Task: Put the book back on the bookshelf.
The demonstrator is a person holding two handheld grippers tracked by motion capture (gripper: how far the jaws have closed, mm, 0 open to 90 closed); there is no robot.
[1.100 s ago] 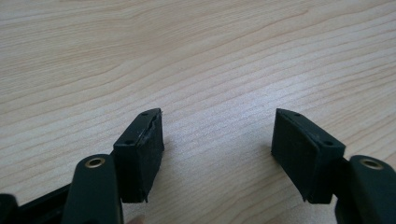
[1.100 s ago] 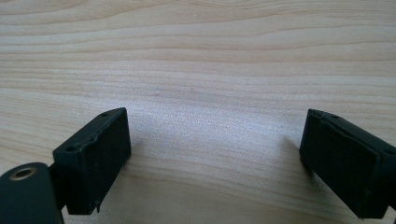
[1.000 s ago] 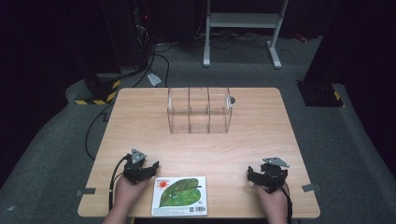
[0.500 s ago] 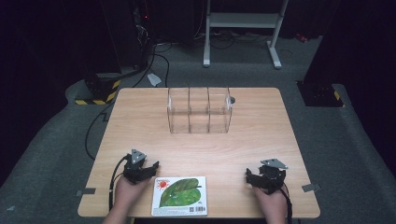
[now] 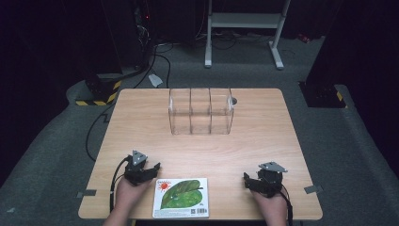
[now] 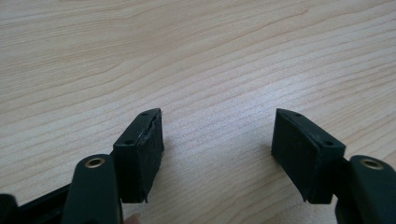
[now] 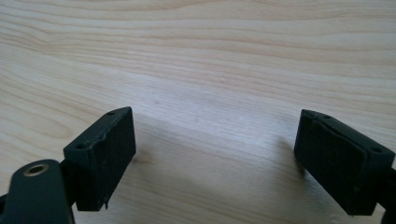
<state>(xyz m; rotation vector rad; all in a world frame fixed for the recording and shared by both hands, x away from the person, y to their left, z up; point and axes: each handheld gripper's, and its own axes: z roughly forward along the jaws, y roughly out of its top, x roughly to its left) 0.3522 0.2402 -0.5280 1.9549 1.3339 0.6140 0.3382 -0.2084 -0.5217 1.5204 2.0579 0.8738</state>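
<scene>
While both my grippers sit low on the near edge of the wooden table [image 5: 197, 141], neither has anything in it. My left gripper [image 5: 149, 168] is at roughly 7 o'clock from the table centre, jaws spread wide apart in the left gripper view, bare wood grain between the pads [image 6: 142, 158], nothing touched. My right gripper [image 5: 248, 181] is at about 5 o'clock, jaws also standing wide but they've just been closing slightly; the right gripper view shows just tabletop between its pads [image 7: 105, 156], no contact. The book [image 5: 181, 197], with a green leaf and red sun on the cover, lies flat at 6 o'clock, flush with the near table edge, between the two grippers. It's just beside the left gripper, at that gripper's 4 o'clock, corner close to the jaw tips; can't tell if they touch. The right gripper is well apart from it, off at the book's 3 o'clock. Clear three-compartment box [image 5: 201, 110] stands upright at 12 o'clock, well apart from both grippers and the book. Small round grey thing [image 5: 233, 100] sits just beside the box's far right corner, too small to identify.
</scene>
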